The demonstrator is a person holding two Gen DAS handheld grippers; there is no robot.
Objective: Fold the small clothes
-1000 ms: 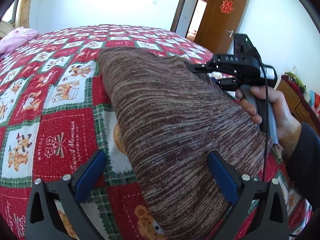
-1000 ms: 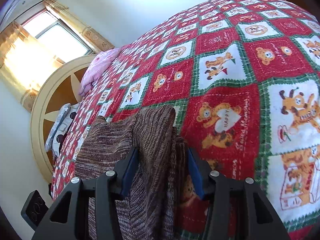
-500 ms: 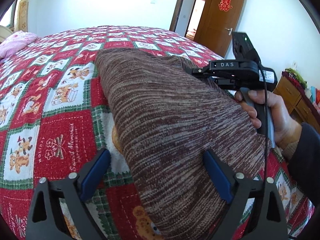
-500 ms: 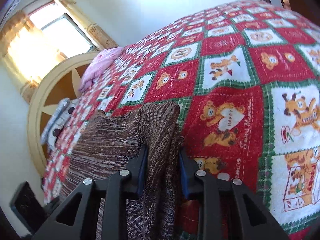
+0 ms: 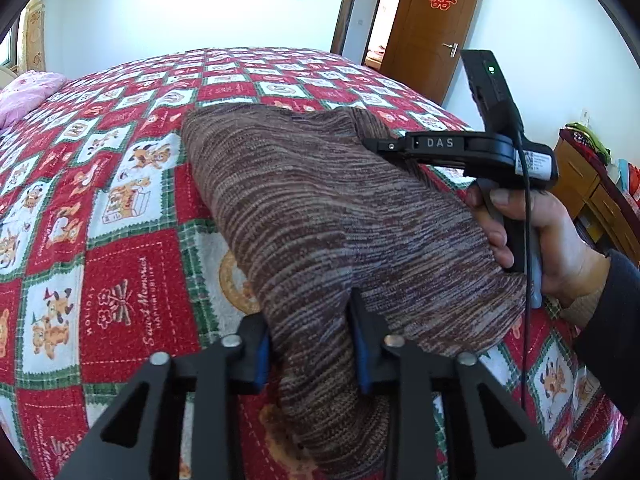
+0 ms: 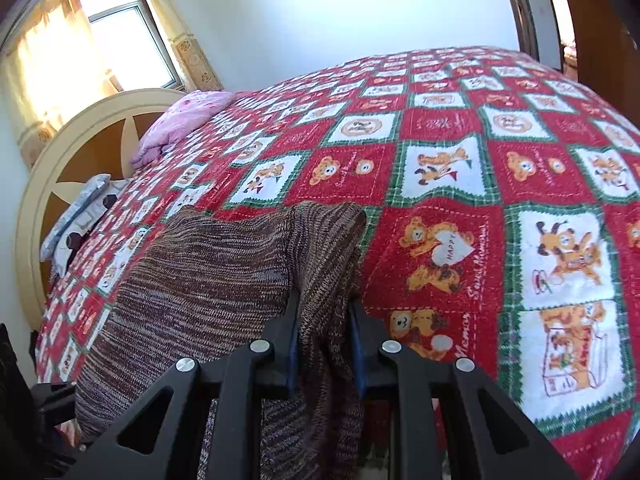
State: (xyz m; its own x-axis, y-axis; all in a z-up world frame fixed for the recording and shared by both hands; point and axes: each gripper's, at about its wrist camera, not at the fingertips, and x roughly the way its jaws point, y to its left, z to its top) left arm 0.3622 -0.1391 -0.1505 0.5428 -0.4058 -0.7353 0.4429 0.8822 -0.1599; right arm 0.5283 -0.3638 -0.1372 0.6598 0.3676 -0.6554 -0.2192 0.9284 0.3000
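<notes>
Both grippers clamped on a brown knit sweater (image 5: 312, 208) over the bed.

Left gripper (image 5: 310, 344) pinched down on a near fold; right gripper (image 6: 324, 340) squeezed tight on a bunched far edge, fingertips buried in the knit, seen in the left view as right gripper (image 5: 370, 144). Sweater's lower end cut off below both frames, shape hard to read. Streaky brown-and-grey, thick, draped across the red teddy-bear blanket (image 6: 480, 184). Right hand (image 5: 544, 240) on the handle.
</notes>
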